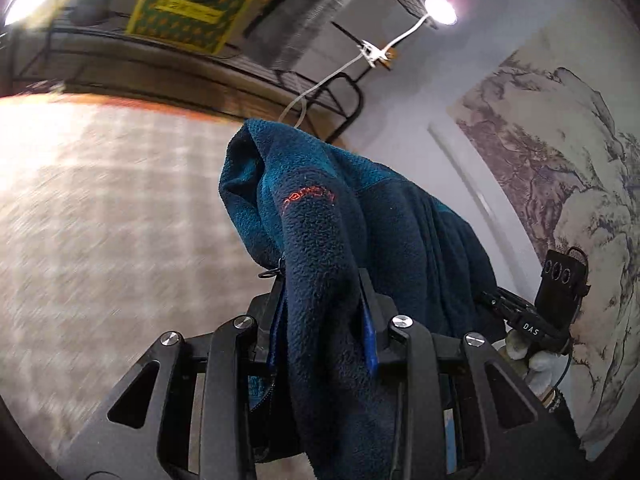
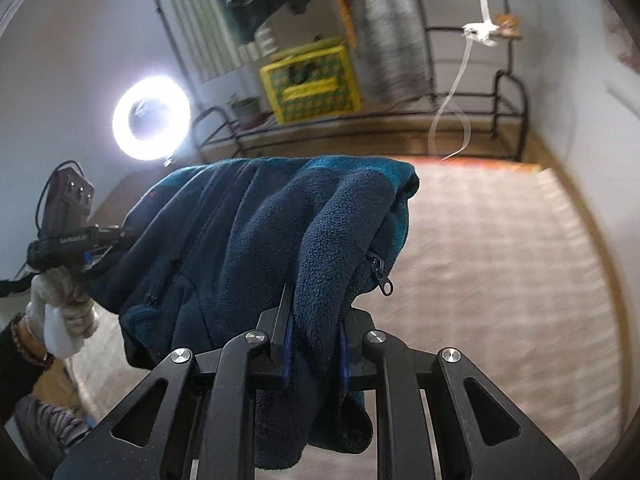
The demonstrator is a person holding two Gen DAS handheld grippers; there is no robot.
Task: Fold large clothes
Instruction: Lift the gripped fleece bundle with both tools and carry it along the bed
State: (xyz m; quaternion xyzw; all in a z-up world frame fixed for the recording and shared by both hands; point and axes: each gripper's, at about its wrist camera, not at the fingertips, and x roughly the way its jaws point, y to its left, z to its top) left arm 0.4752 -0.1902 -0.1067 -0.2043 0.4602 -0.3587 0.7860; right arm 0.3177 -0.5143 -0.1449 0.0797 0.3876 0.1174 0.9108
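Note:
A dark blue and teal fleece jacket (image 1: 360, 216) with an orange logo and a zipper hangs in the air between both grippers. My left gripper (image 1: 320, 300) is shut on a thick fold of it. My right gripper (image 2: 316, 320) is shut on another fold near the zipper pull; the jacket (image 2: 248, 232) stretches from it to the left. The right gripper also shows in the left wrist view (image 1: 520, 316), held by a white-gloved hand, and the left gripper in the right wrist view (image 2: 76, 240). The fleece hides the fingertips.
A beige checked bed surface (image 2: 500, 272) with a wooden edge lies below. Behind it stand a black metal rack (image 2: 508, 112), a yellow-green box (image 2: 312, 84), hanging clothes and a ring light (image 2: 152, 120). A landscape wall hanging (image 1: 560, 160) is on the right wall.

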